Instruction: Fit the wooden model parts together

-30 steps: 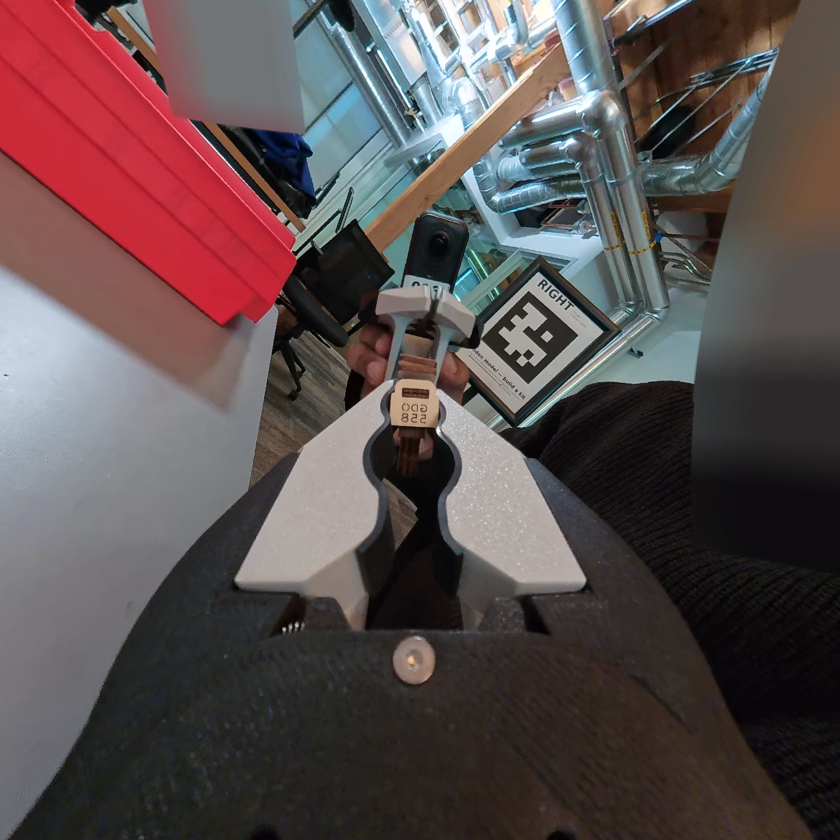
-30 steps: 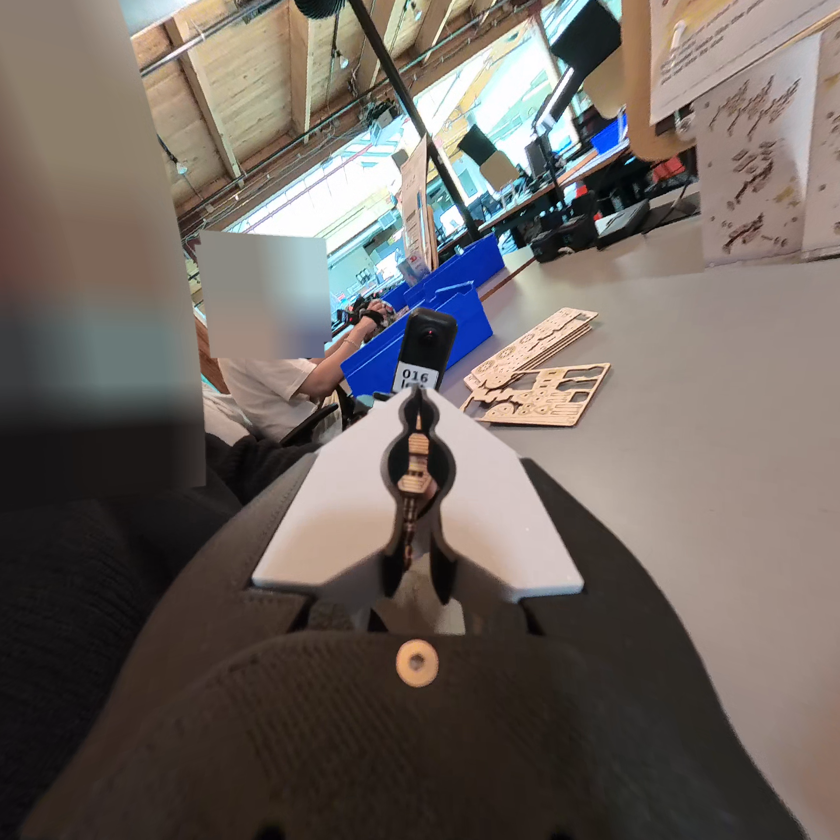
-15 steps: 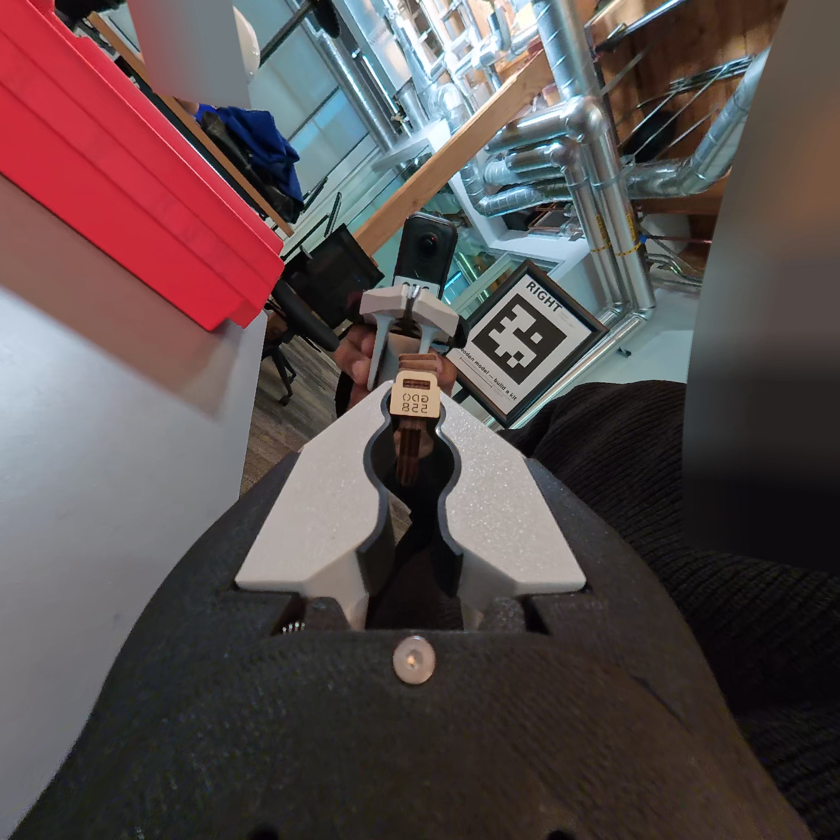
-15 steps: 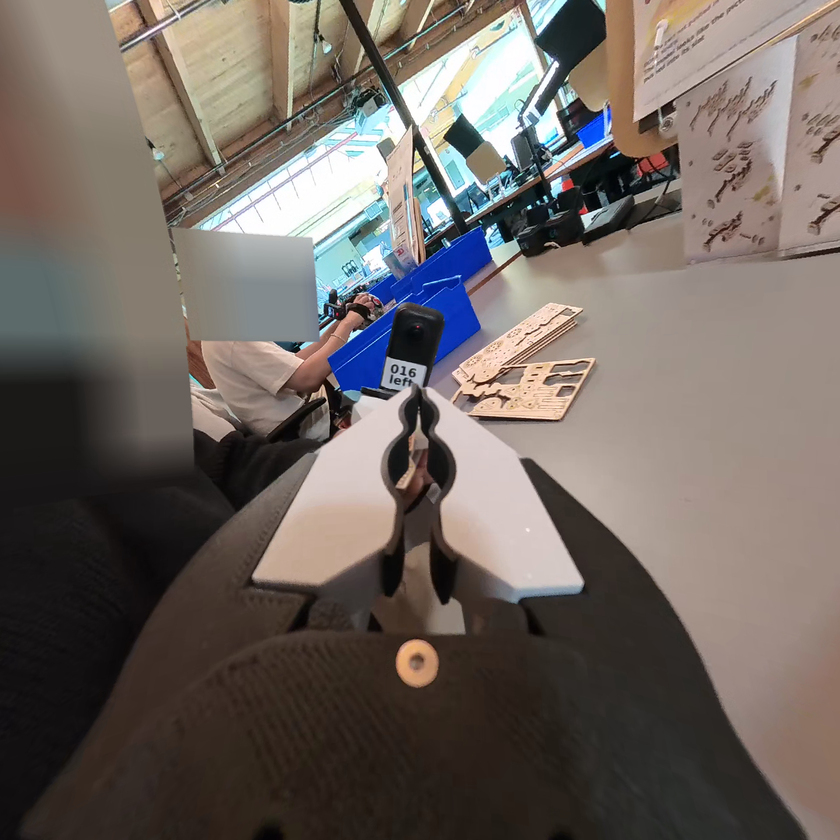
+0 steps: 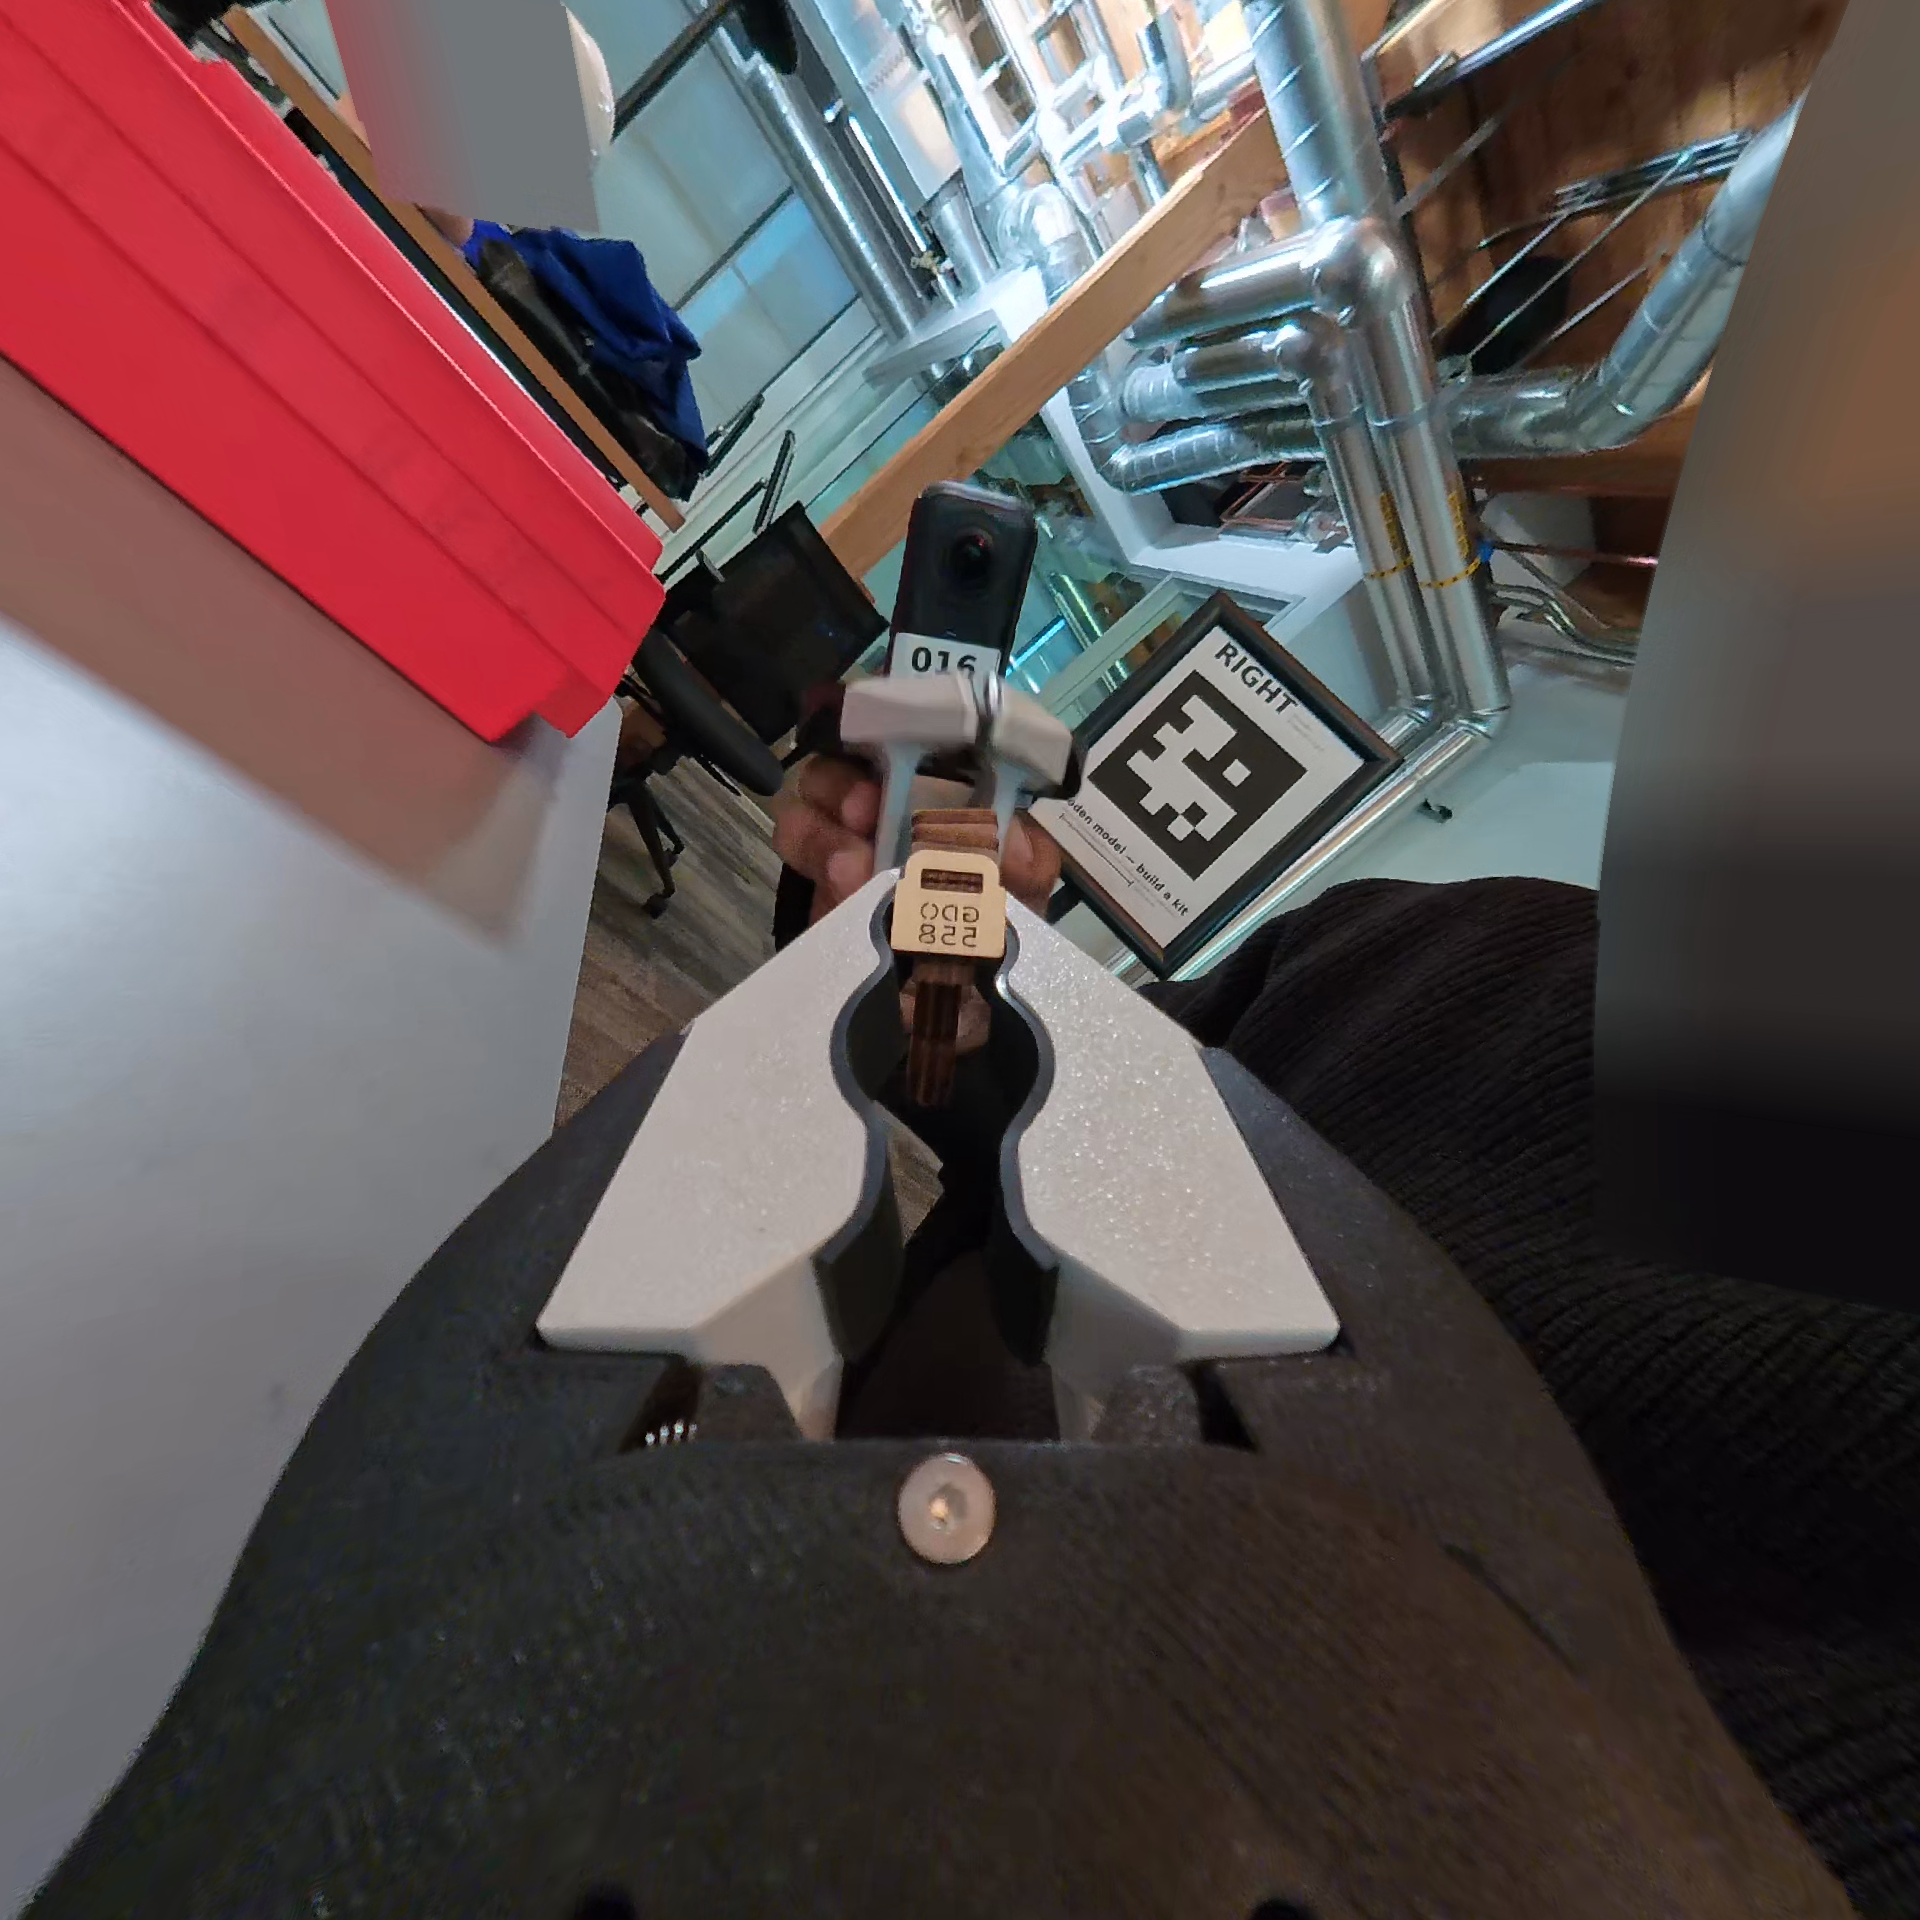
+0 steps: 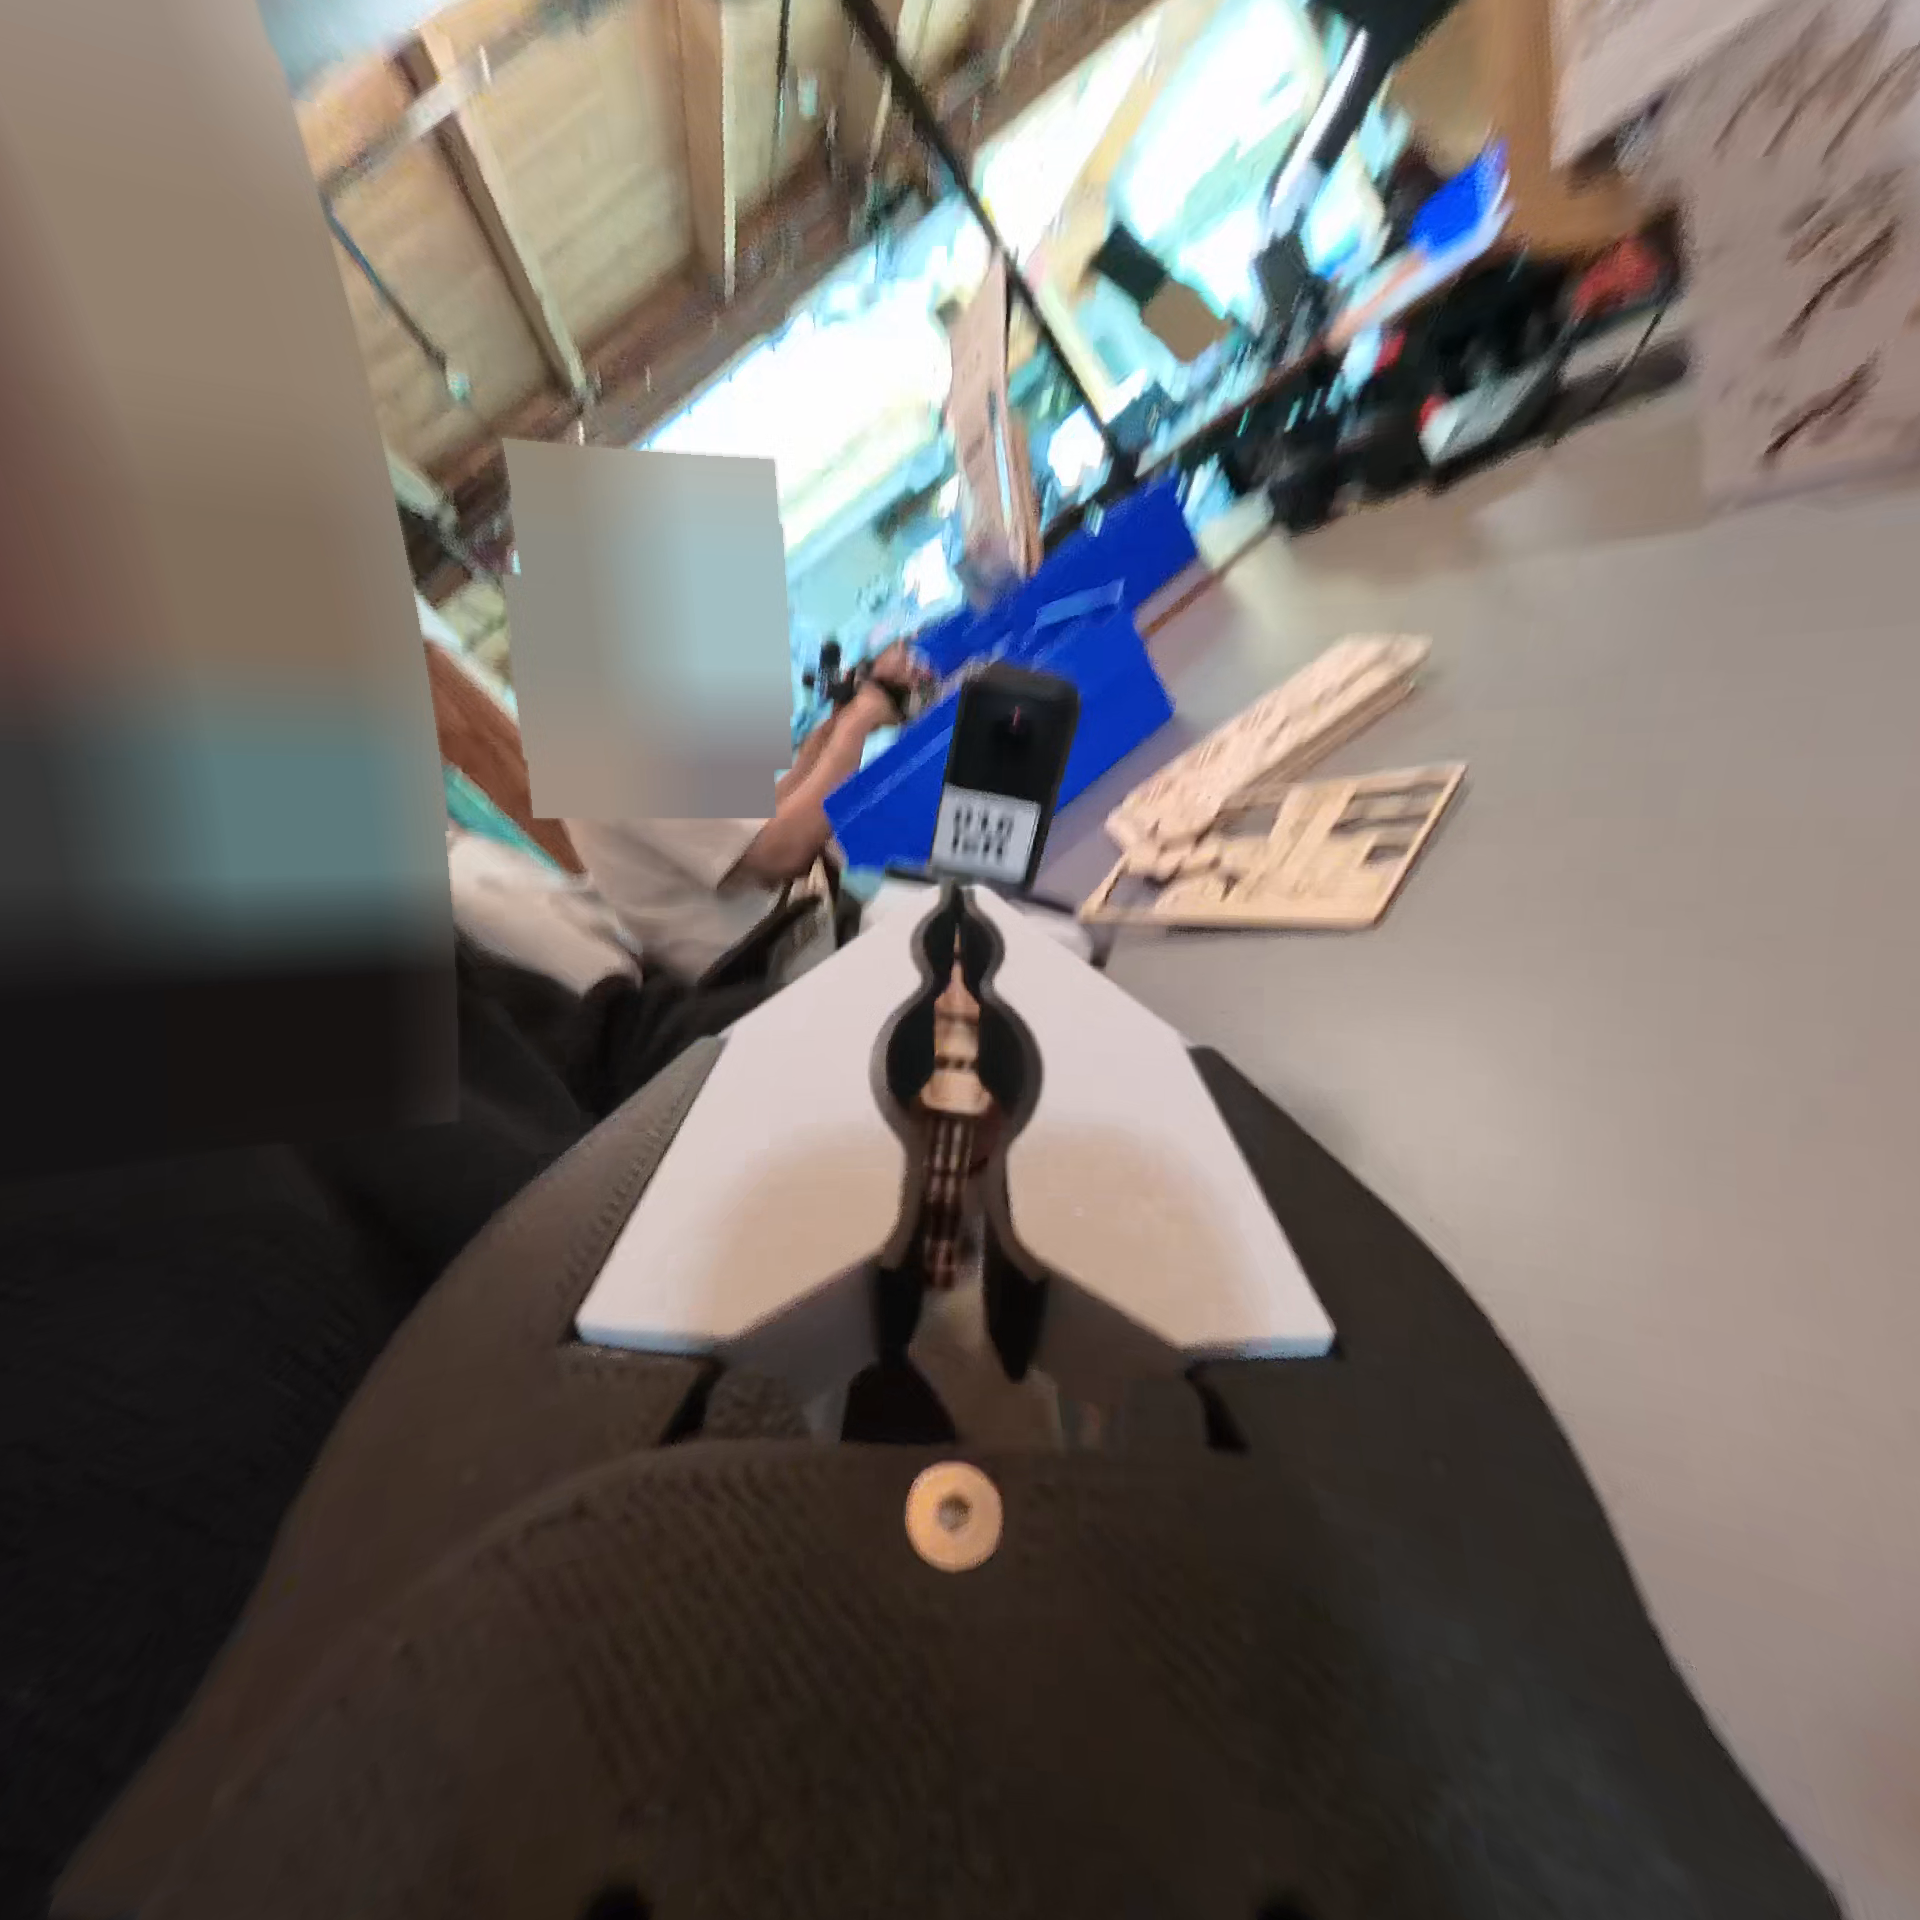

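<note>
In the left wrist view my left gripper (image 5: 948, 902) is shut on a small pale wooden part (image 5: 948, 927) with an engraved face, held at the fingertips with a darker layered stem behind it. My right gripper (image 5: 951, 831) faces it, held by a hand, and its fingers close on a brown layered wooden part (image 5: 954, 829) that meets the pale part. In the blurred right wrist view my right gripper (image 6: 954, 920) is shut on a striped layered wooden part (image 6: 951, 1081) between its fingers. The join between the two parts is hidden.
A red bin (image 5: 260, 364) sits on the grey table (image 5: 208, 1039) at left. A framed black-and-white marker sign (image 5: 1216, 779) stands behind. Cut wooden sheets (image 6: 1299, 842) lie on the table (image 6: 1610, 1039) near blue bins (image 6: 1039, 686). A seated person (image 6: 665, 883) is beyond. Both grippers' tips are close together, under 4 cm apart.
The right wrist view has rolled and blurred with motion. The right gripper has come slightly closer to the left gripper. The layered part shows between the right fingers again. Both stay shut.
</note>
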A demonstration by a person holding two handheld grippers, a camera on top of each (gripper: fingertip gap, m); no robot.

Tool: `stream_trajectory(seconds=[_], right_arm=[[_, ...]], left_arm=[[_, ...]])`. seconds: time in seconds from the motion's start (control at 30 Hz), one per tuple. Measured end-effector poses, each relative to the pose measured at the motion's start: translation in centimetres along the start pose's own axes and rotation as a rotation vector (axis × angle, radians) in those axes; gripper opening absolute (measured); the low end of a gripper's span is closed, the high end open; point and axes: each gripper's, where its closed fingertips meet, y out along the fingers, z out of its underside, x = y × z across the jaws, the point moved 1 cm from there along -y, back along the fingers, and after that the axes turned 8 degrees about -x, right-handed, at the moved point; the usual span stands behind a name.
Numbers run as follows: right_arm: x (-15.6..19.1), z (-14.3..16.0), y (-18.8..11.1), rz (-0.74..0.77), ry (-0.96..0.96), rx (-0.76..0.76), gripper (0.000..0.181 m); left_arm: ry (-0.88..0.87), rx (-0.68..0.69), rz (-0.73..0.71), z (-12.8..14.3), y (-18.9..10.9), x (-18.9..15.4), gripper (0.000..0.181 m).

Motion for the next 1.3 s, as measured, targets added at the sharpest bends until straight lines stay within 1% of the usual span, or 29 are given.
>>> stream_trajectory(seconds=[0.03,0.07,0.17,0.23,0.27,0.3,0.37,0.4,0.5,0.57,0.6,0.63,0.7,0.73,0.8,0.87,0.93,0.97,1.07,1.1,1.17,1.23,1.3], right_arm=[[0.1,1.5,0.5,-0.01,0.016,0.073,0.0],[0.0,2.1,0.8,-0.005,0.027,0.101,0.0],[-0.5,0.5,0.1,0.025,-0.008,0.039,0.0],[-0.4,-0.9,-0.4,0.027,-0.017,-0.025,0.0],[-0.3,-0.9,-0.4,0.025,-0.017,-0.027,0.0],[-0.3,-0.4,-0.1,0.024,-0.016,-0.004,0.0],[-0.4,1.8,0.6,0.023,0.003,0.092,0.0],[-0.4,2.1,0.7,0.022,0.019,0.106,0.0],[-0.6,0.5,0.1,0.03,0.001,0.035,0.0],[-0.4,-0.8,-0.3,0.031,-0.014,-0.022,0.0],[-0.3,-0.8,-0.3,0.031,-0.019,-0.029,0.0],[-0.3,-0.3,-0.1,0.029,-0.019,-0.008,0.0],[-0.3,1.7,0.6,0.019,0.015,0.088,0.0],[-0.4,1.8,0.7,0.015,0.036,0.089,0.0],[-0.7,0.6,0.2,0.025,0.024,0.034,0.0],[-0.6,-1.3,-0.6,0.032,-0.009,-0.056,0.0],[-0.2,-2.4,-0.9,0.022,-0.027,-0.109,0.0],[-0.1,-2.0,-0.8,0.02,-0.03,-0.096,0.0],[-0.1,1.6,0.6,0.005,0.021,0.078,0.0],[-0.1,1.5,0.6,0.003,0.041,0.067,0.0],[-0.5,0.4,0.0,0.019,0.022,0.02,0.0],[-0.5,-1.1,-0.5,0.029,-0.007,-0.047,0.0],[-0.1,-1.1,-0.4,0.013,-0.006,-0.051,0.0]], left_arm=[[0.002,0.005,-0.005,0.1,0.0,0.1,0.007],[0.005,0.005,-0.016,0.1,-0.2,0.3,0.007],[-0.014,-0.028,-0.009,-0.6,-0.3,0.2,0.007],[0.002,-0.009,-0.017,-0.3,-0.3,0.3,0.007],[-0.006,-0.009,-0.01,-0.2,-0.2,0.2,0.007],[-0.012,-0.009,-0.005,-0.2,-0.1,0.2,0.007],[-0.011,-0.008,-0.004,-0.1,-0.1,0.2,0.007],[-0.007,-0.017,-0.013,-0.3,-0.3,0.3,0.006],[-0.02,-0.05,0.002,-1.0,-0.6,0.1,0.007],[-0.007,-0.035,-0.001,-0.7,-0.5,0.1,0.007],[-0.011,-0.034,0.007,-0.7,-0.4,0.0,0.007],[-0.014,-0.034,0.012,-0.6,-0.3,-0.1,0.007],[-0.009,-0.034,0.015,-0.6,-0.4,-0.1,0.007],[-0.011,-0.051,0.006,-0.9,-0.6,0.1,0.007],[-0.022,-0.081,0.029,-1.6,-0.7,-0.3,0.007],[0.001,-0.07,0.022,-1.4,-0.7,-0.3,0.007],[-0.002,-0.057,0.033,-1.0,-0.4,-0.5,0.007],[-0.005,-0.053,0.036,-0.9,-0.3,-0.5,0.007],[-0.004,-0.049,0.032,-0.7,-0.3,-0.3,0.007],[-0.008,-0.061,0.018,-1.0,-0.5,-0.1,0.007],[-0.021,-0.079,0.028,-1.5,-0.6,-0.2,0.007],[-0.001,-0.062,0.017,-1.1,-0.5,-0.1,0.007],[-0.007,-0.049,0.026,-0.8,-0.2,-0.3,0.007]])
